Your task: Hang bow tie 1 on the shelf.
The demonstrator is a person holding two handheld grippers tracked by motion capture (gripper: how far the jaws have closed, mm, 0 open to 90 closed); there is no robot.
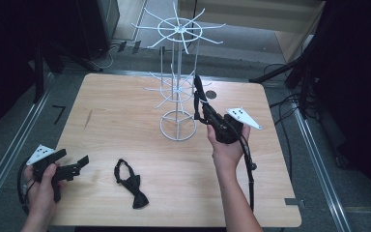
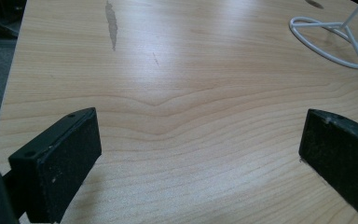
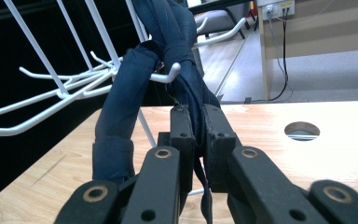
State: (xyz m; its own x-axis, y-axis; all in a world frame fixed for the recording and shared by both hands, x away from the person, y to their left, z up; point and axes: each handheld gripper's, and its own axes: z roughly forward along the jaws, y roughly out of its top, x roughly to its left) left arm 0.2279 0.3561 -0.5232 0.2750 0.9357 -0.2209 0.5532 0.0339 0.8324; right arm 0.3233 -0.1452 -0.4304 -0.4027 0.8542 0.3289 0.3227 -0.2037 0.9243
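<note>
Right tongs (image 3: 195, 140) (clamped) around tie (image 3: 121, 116)

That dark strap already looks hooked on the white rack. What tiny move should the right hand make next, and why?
Probably open the right gripper and draw back. Its jaws are shut on the dark strap, whose loop already hangs over a hook of the white rack, so the hook looks ready to carry it.

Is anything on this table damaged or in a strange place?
Little stands out. The table has a grey scuff at its left. A black bow tie lies loose near the front edge, off the rack.
</note>
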